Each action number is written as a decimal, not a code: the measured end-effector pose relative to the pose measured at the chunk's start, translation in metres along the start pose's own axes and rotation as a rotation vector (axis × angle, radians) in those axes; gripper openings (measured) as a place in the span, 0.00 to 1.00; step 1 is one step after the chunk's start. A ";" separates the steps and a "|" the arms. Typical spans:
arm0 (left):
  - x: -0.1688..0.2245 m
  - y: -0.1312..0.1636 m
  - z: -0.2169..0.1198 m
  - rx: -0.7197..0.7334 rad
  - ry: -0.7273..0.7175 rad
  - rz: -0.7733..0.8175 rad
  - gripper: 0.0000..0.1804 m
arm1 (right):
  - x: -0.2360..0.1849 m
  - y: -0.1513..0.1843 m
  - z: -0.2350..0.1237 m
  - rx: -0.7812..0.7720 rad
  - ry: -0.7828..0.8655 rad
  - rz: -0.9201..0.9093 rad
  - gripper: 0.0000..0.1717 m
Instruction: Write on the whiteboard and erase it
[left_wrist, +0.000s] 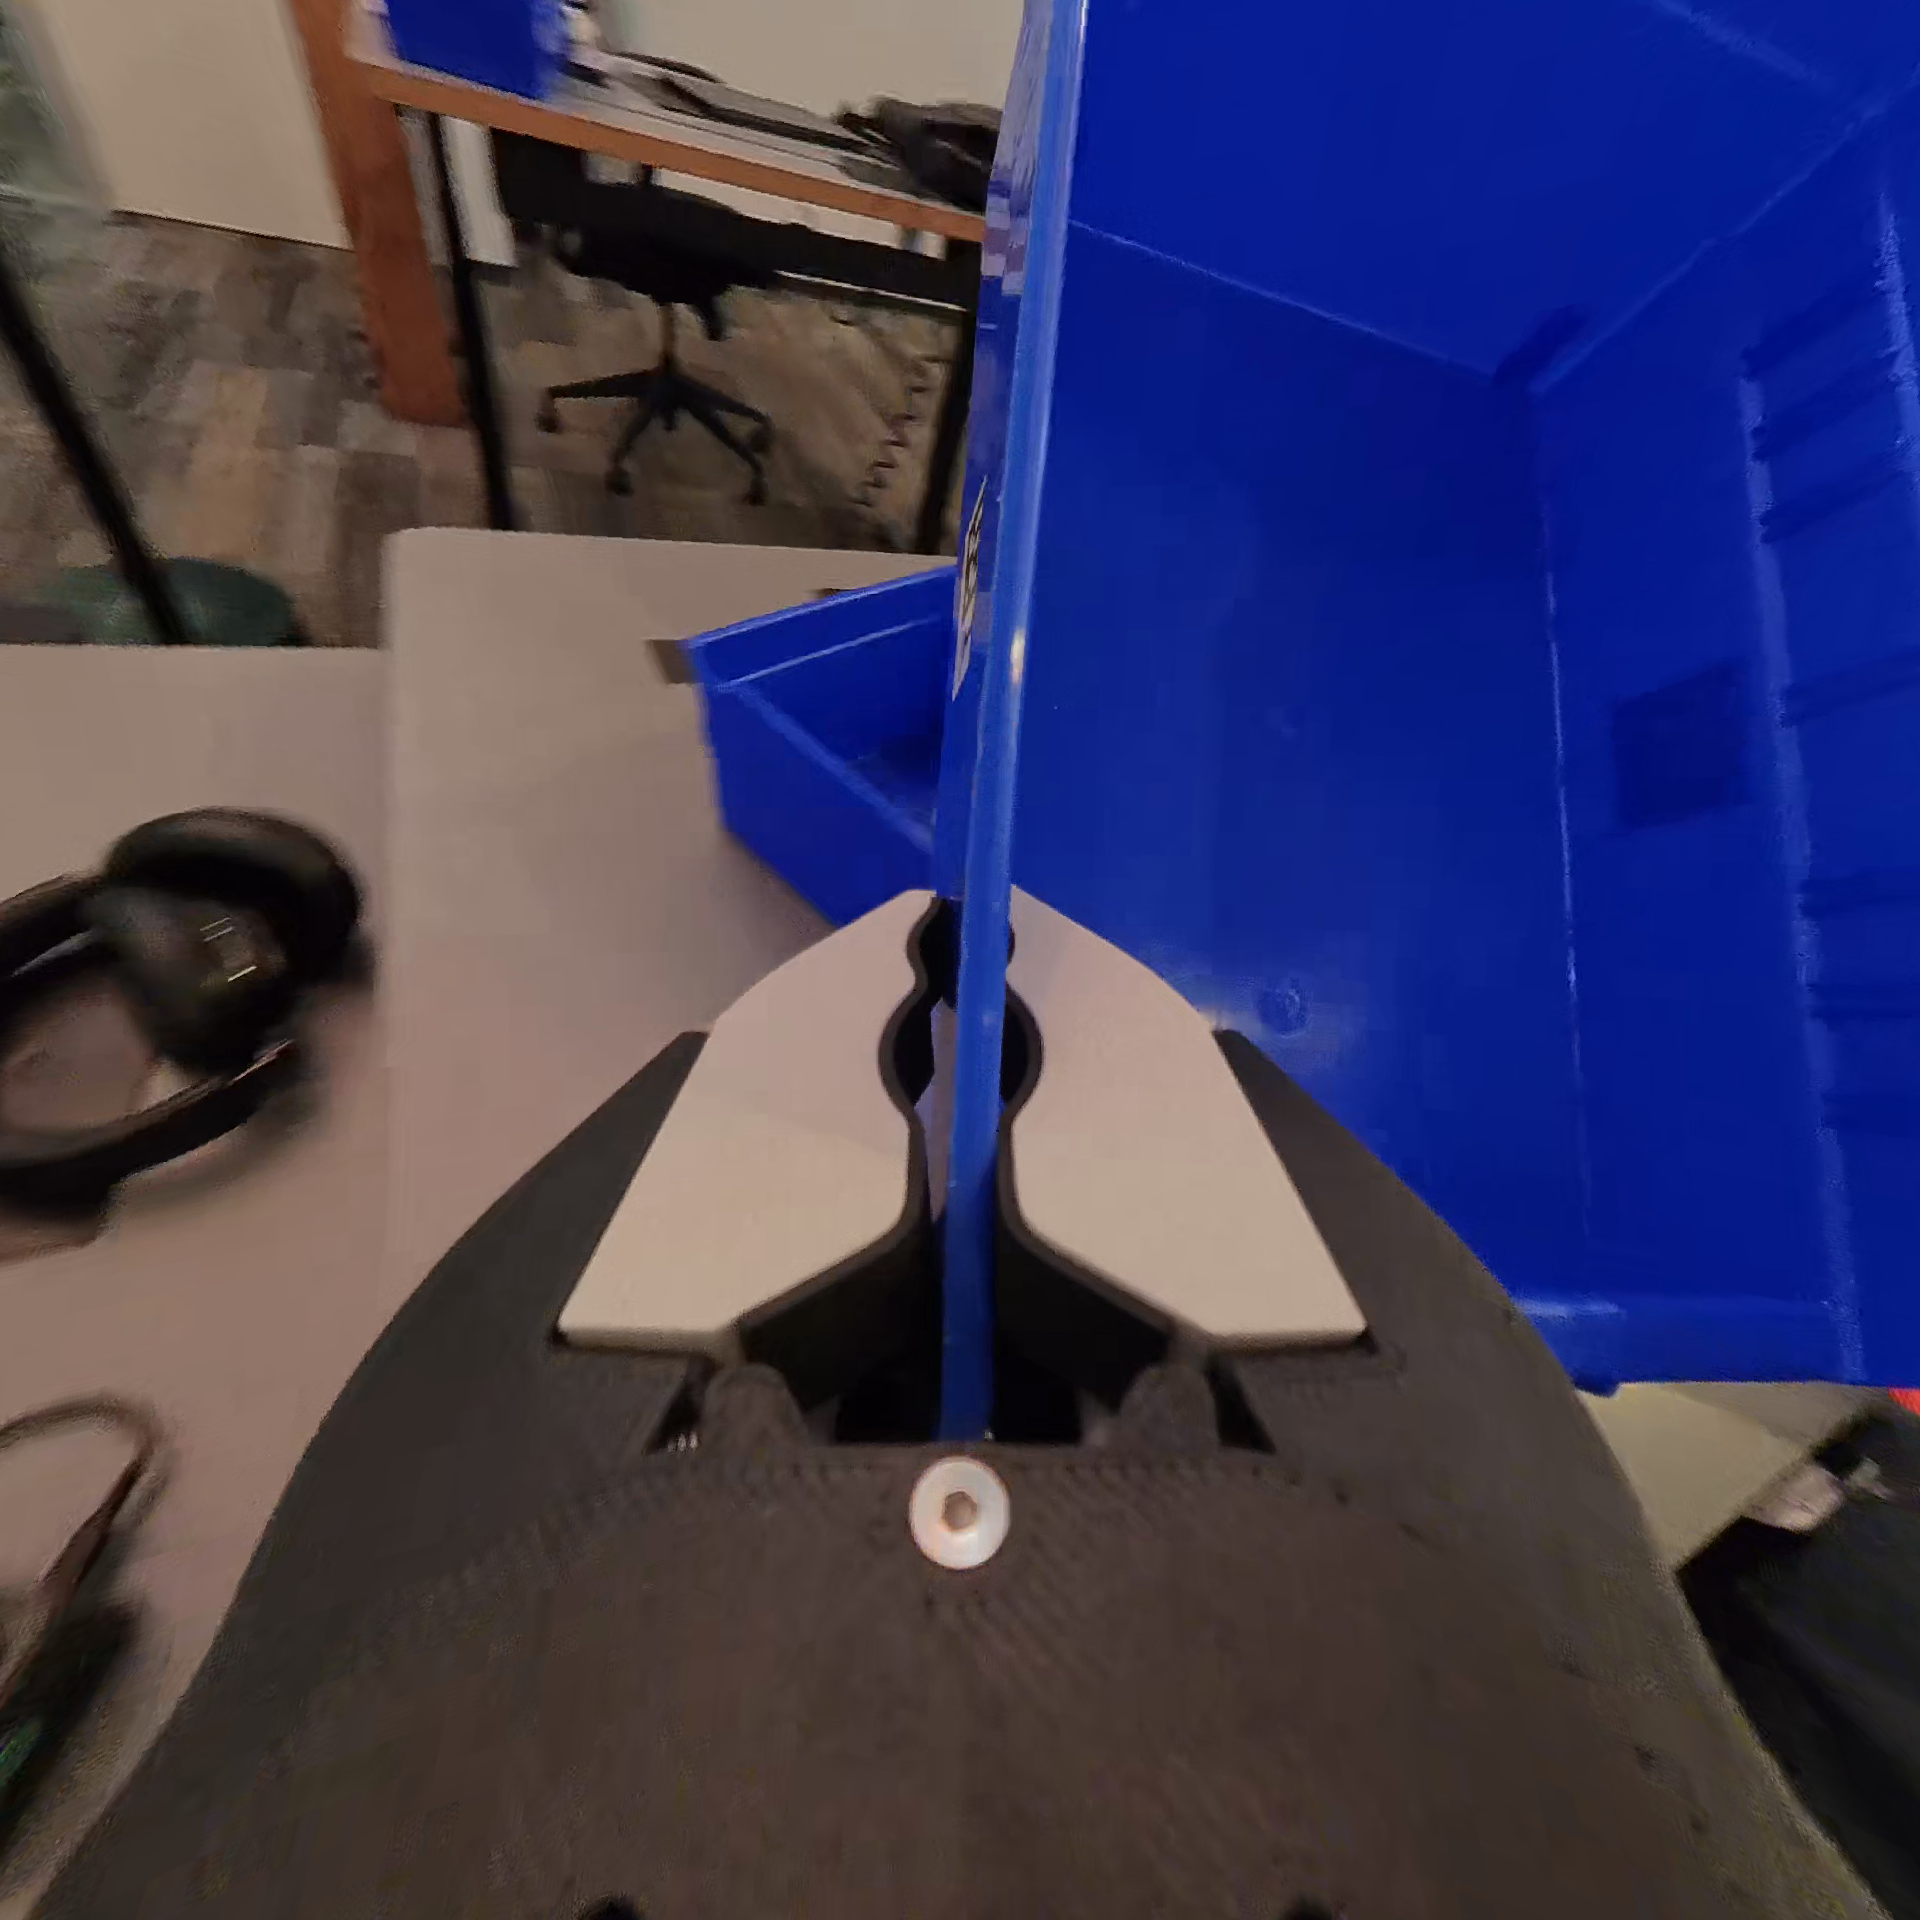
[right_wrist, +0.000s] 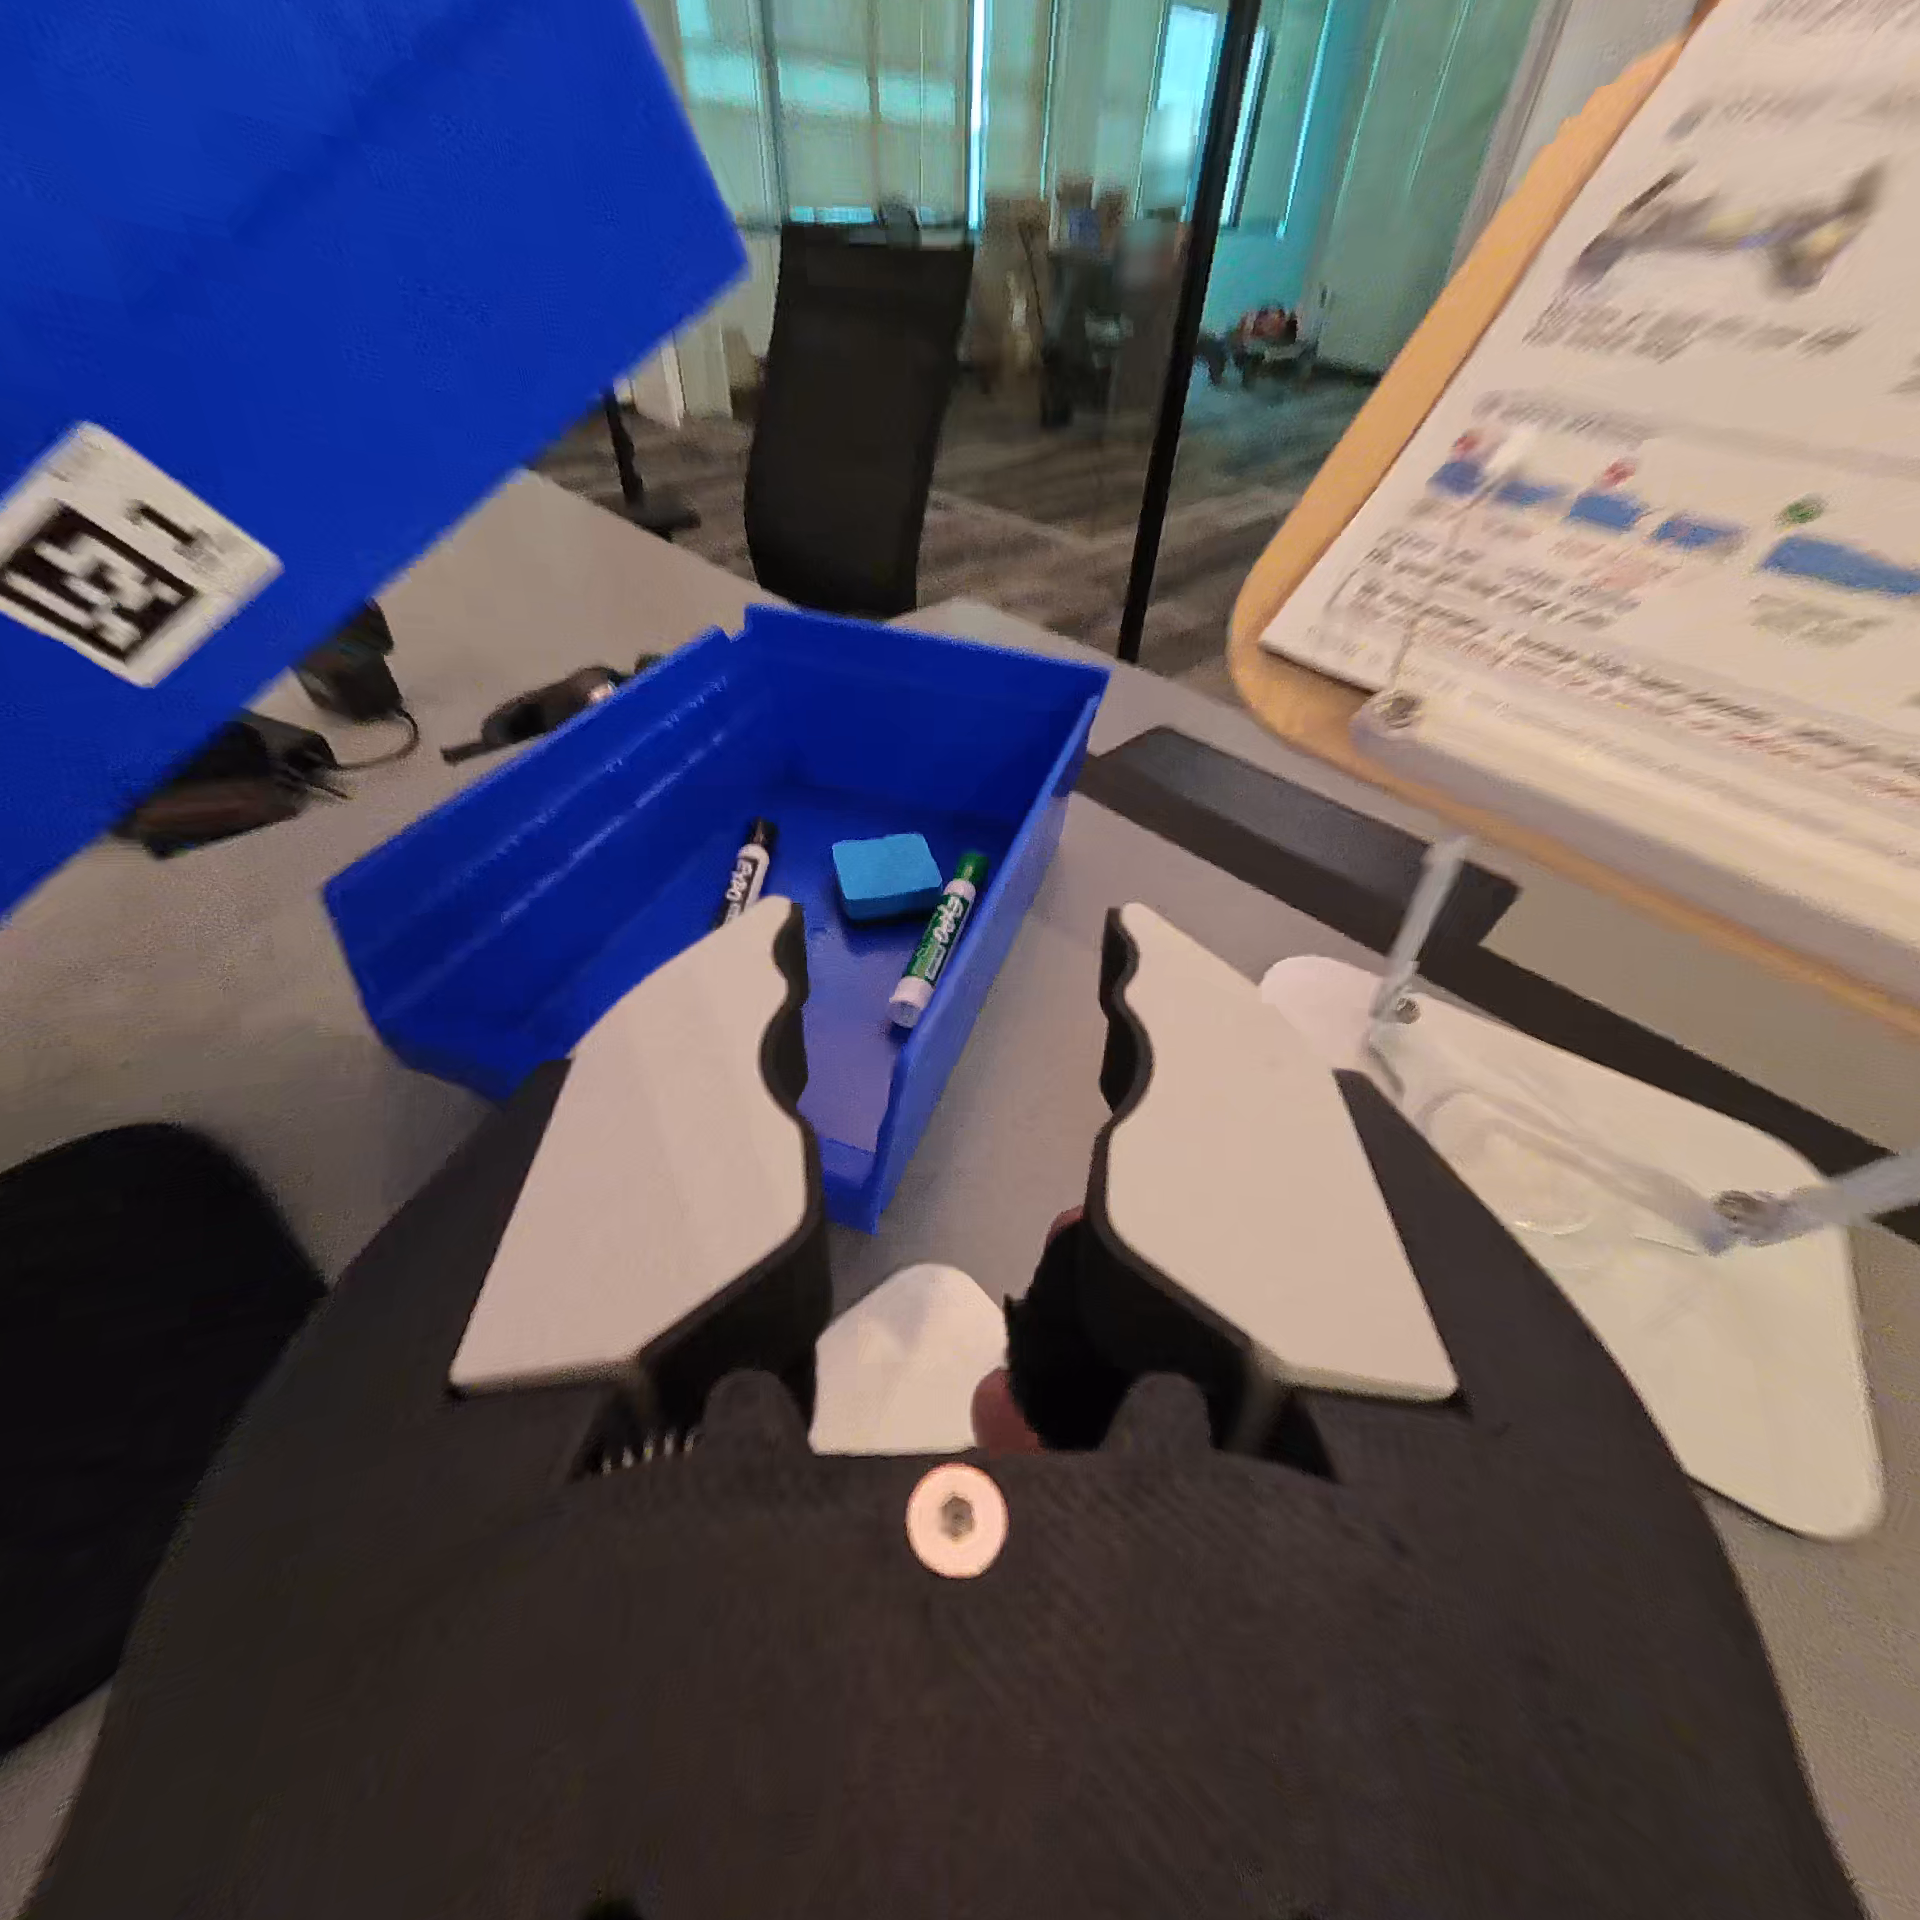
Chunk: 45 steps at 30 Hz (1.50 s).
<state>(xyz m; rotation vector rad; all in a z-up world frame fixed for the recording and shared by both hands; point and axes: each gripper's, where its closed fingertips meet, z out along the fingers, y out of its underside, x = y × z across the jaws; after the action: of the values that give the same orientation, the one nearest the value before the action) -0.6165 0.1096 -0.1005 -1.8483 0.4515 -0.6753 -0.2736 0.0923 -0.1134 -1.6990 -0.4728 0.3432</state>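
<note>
The left gripper (left_wrist: 971, 940) clamps the wall of a raised blue bin (left_wrist: 1351, 623). The right gripper (right_wrist: 951, 966) gapes wide, holding nothing, above a second bin (right_wrist: 540, 914) on the bench holding a green marker (right_wrist: 935, 940), black marker (right_wrist: 750, 868) and blue eraser (right_wrist: 883, 876).

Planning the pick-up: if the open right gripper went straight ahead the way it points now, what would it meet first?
Probably the near right wall of the open blue plastic bin on the grey table, with the green-capped whiteboard marker lying just inside it. Depth is unclear; the right gripper might pass over the rim.
</note>
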 end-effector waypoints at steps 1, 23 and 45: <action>0.020 -0.004 0.012 -0.015 0.048 0.019 0.03 | 0.005 -0.007 -0.020 0.033 0.007 -0.002 0.31; 0.499 0.112 0.362 -0.471 0.807 0.084 0.03 | 0.276 0.026 -0.463 0.339 0.972 0.212 0.32; 0.530 0.168 0.444 -0.589 0.593 0.108 0.12 | 0.277 0.148 -0.364 -0.203 0.946 0.156 0.28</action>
<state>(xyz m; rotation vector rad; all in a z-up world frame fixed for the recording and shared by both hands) 0.0762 0.0524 -0.2530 -2.1193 1.2345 -1.1022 0.1588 -0.1051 -0.1835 -1.8782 0.3346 -0.4186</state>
